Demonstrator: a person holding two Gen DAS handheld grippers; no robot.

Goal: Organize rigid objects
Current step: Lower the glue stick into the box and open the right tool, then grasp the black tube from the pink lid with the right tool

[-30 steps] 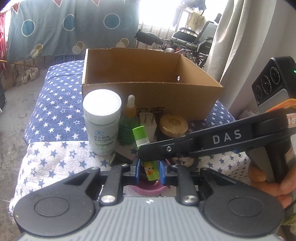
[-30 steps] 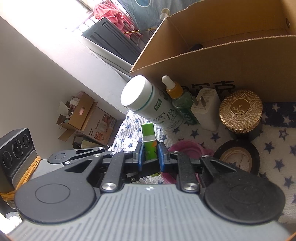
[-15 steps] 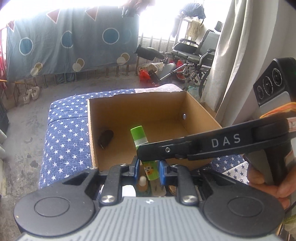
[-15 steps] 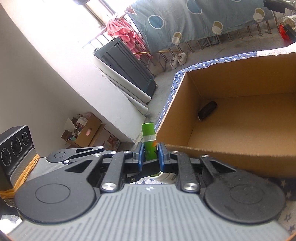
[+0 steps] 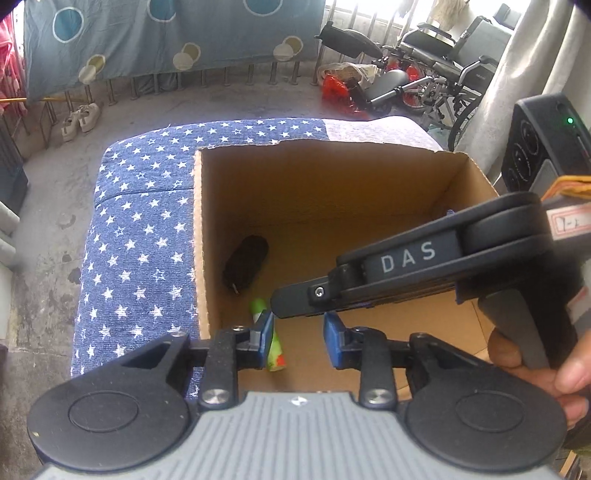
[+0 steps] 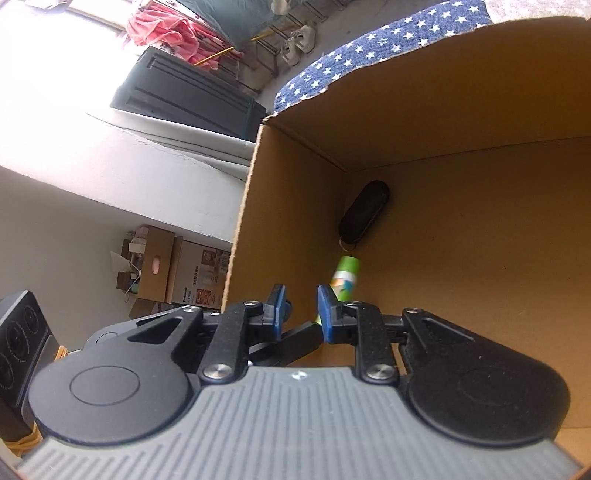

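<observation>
Two in box: green tube (image 5: 274, 345) and dark case (image 5: 245, 264) are lying inside cardboard box (image 5: 369, 177).
Left gripper (image 5: 298, 338): jaws are opening, pinching nothing.
Right gripper (image 6: 300, 308): jaws are opening, empty.

floor (image 5: 229, 107): bare grey concrete, pretty scuffed
window side: blue circle-patterned sheet (image 5: 166, 33) is hung
corner: wheelchair (image 5: 443, 66) is parked
wall (image 6: 74, 206): white, brightly lit

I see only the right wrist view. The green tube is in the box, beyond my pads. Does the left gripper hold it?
Observer: No. The left gripper jaws are opening. The green tube shows next to one pad and is not pressed.
Operator: How does the tube's near end look?
Observer: It has a red patch at the bottom.
Operator: What holds the right gripper?
Observer: A hand grips its handle, beside the box.
</observation>
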